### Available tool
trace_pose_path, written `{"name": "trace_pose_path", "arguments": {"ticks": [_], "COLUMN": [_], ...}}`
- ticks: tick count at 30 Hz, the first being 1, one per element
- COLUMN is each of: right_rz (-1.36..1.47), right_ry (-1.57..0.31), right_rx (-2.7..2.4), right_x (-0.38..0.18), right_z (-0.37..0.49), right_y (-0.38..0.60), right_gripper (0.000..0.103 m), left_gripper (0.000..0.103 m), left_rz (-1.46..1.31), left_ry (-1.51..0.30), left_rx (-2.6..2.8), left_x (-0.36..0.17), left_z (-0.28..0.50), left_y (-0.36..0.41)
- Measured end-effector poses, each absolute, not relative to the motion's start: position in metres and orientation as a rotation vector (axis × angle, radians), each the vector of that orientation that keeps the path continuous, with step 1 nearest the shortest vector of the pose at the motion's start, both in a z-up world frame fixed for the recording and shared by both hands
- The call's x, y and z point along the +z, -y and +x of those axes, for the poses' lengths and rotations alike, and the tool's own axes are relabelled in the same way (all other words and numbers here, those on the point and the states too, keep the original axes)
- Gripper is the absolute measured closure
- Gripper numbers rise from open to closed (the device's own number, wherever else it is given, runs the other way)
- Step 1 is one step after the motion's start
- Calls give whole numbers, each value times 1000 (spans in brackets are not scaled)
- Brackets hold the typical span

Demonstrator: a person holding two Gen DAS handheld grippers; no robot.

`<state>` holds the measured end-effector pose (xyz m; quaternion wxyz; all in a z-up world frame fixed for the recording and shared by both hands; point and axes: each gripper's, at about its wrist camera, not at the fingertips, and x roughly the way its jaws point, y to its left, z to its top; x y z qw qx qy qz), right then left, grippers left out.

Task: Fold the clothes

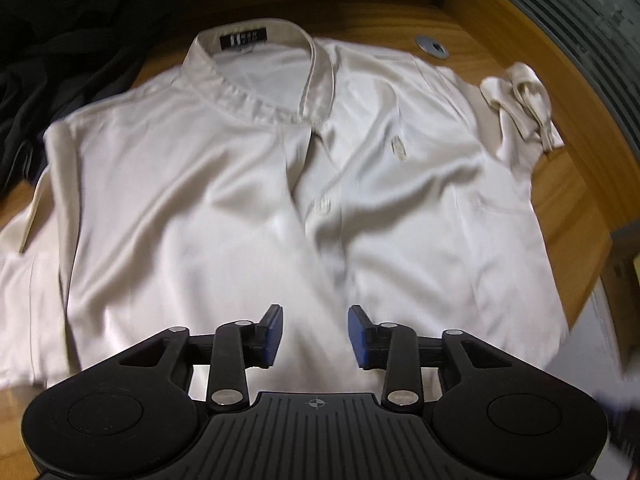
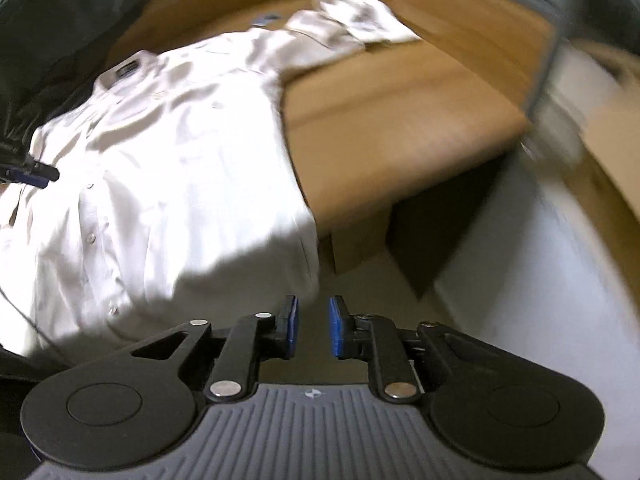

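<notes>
A white satin shirt (image 1: 256, 200) lies face up on the wooden table (image 1: 568, 184), collar with a black label at the far side, buttons down the front. Its right sleeve (image 1: 520, 108) is bunched near the table's far right. My left gripper (image 1: 315, 334) hovers over the shirt's lower front, jaws apart, nothing between the blue pads. In the right wrist view the shirt (image 2: 168, 184) hangs over the table's front edge. My right gripper (image 2: 313, 326) is off that edge beside the hem, jaws a little apart and empty. The left gripper's tip (image 2: 36, 172) shows at the left.
Dark clothing (image 1: 60, 52) is piled at the table's far left. A round metal grommet (image 1: 432, 46) sits in the tabletop beyond the shirt. Grey slatted blinds (image 1: 580, 20) curve along the right. Bare wood (image 2: 392, 112) lies right of the shirt; pale floor (image 2: 520, 300) is below the edge.
</notes>
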<state>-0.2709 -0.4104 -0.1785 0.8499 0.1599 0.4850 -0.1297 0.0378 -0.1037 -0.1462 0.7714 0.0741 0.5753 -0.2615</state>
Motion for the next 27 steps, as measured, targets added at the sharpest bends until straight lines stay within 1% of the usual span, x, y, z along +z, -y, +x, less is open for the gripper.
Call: {"name": "trace_pose_path", "arguments": {"ticks": [1,3,8,15,18,21,24,26,27], "right_rz": [307,249,138,61,54,33,-6,-44,-61], "right_ry": [-1022,-1023,-1055,-1080,-1080,-1081,-1086,-1096,-1102], "right_rx": [-247,-195,-94,-24,-13,-13,10,38,53], "right_x": [-178,-177,-188,-198,-199,-200,-200,-200,-199], "right_z": [-259,-235,-192,-177,-177,-178,-178,-176,-175], "right_y": [413,417,415,415,416,418,416,413,411], "right_gripper": [77,73,73,73,79,82,83,98,101], "left_gripper": [62,60,56,56,56,57,58,58,58], "left_rz": [174,212,264,160,131,125,122,128,131], "left_ry": [-1243,-1231,-1212,-1246,-1253,-1259,-1243,-1230,-1224], "left_rx": [-566,-553,-475,-339,-299,-274,-251,-236,-228], "left_x": [-146,-147,-153,-163,-170,-177,-181,-181,-181], "left_z": [30,11,-37,-79,-91,-100,-107,-110,-111], "left_y": [100,93,72,39,31,30,29,31,32]}}
